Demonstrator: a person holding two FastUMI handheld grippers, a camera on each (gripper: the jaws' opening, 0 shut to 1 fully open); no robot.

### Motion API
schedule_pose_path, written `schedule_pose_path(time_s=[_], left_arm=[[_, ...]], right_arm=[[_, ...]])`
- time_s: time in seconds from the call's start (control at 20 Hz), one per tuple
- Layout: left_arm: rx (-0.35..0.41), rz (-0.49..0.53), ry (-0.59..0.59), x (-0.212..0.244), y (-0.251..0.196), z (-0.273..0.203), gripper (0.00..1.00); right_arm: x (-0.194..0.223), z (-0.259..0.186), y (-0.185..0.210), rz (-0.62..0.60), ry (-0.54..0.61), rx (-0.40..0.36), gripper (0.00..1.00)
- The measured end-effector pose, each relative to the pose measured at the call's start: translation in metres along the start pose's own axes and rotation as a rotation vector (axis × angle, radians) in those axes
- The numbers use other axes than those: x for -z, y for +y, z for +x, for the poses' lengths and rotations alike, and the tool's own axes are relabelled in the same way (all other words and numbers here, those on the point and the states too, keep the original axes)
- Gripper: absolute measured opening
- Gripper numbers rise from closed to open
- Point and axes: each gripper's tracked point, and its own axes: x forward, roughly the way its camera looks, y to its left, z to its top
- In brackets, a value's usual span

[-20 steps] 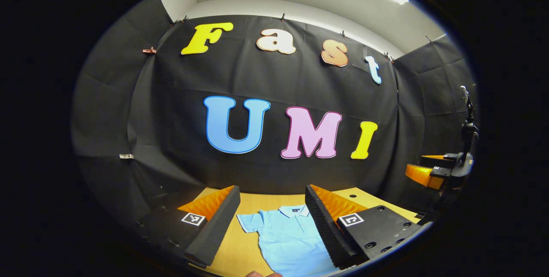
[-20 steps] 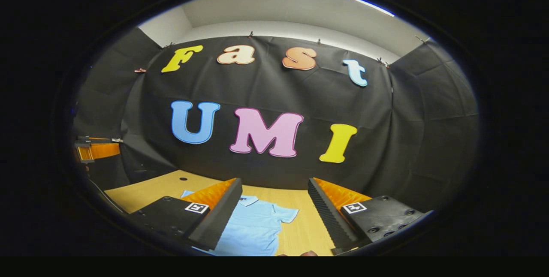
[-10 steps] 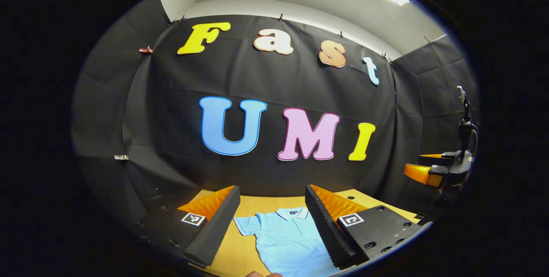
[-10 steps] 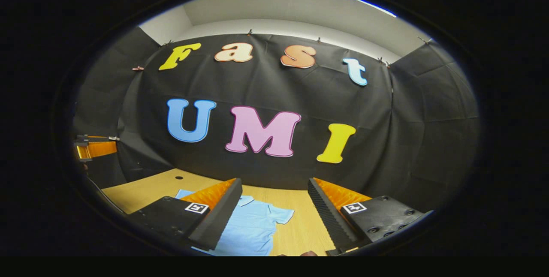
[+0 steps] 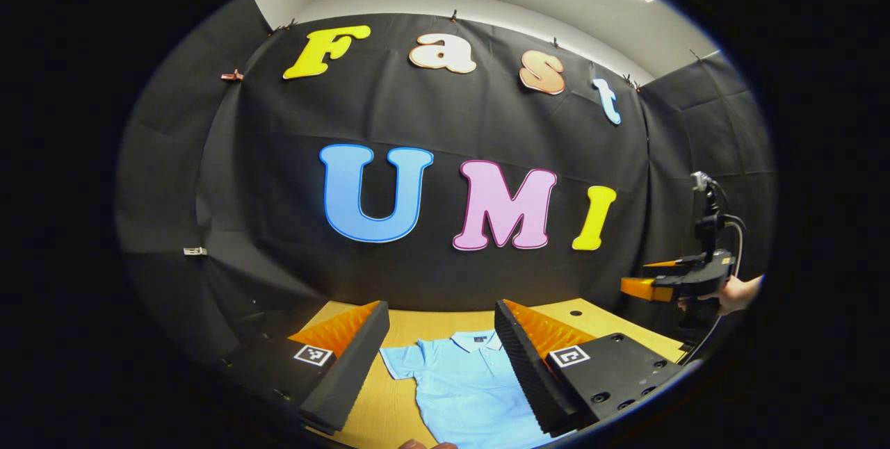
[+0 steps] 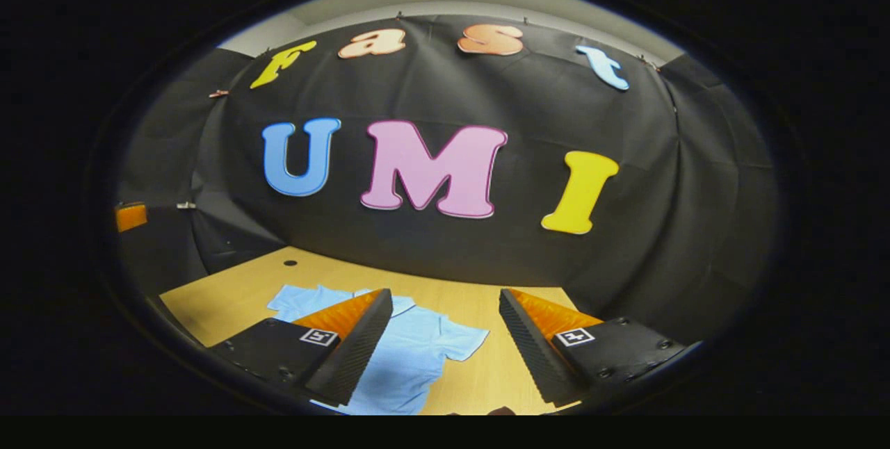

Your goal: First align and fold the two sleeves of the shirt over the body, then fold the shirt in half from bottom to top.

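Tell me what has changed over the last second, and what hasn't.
The right hand-held gripper has moved forward and dipped toward the table: in its view the wall looms larger and more of the light blue short-sleeved polo shirt shows. In the left gripper view it sits lower, with a hand holding it. The left hand-held gripper barely moved. Both are open, and the shirt lies flat, unfolded, on the wooden table.

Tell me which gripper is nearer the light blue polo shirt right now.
Hard to call; the right looks slightly nearer. The right gripper is open above the light blue polo shirt, over its sleeve side. The left gripper is open above the shirt's collar and body, touching nothing.
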Motion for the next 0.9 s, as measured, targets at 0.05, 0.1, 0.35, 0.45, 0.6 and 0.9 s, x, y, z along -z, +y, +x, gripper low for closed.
schedule_pose_path(time_s=[0.05, 0.1, 0.35, 0.45, 0.6, 0.9], left_arm=[[-0.019, 0.007, 0.008, 0.001, 0.001, 0.007, 0.97], [-0.037, 0.010, 0.019, 0.005, 0.003, 0.015, 0.97], [-0.110, 0.021, 0.087, 0.016, -0.005, 0.056, 0.98], [-0.142, 0.013, 0.130, 0.034, -0.009, 0.074, 0.97], [-0.177, 0.008, 0.192, 0.055, -0.020, 0.098, 0.98], [-0.197, 0.041, 0.250, 0.071, -0.038, 0.130, 0.97]], right_arm=[[0.014, 0.022, -0.007, -0.013, 0.034, -0.011, 0.97], [0.034, 0.046, -0.015, -0.019, 0.083, -0.018, 0.97], [0.133, 0.158, -0.031, 0.063, 0.302, -0.089, 0.97], [0.170, 0.191, -0.040, 0.108, 0.371, -0.085, 0.97], [0.219, 0.222, -0.051, 0.183, 0.476, -0.088, 0.98], [0.272, 0.237, -0.045, 0.284, 0.593, -0.125, 0.99]])
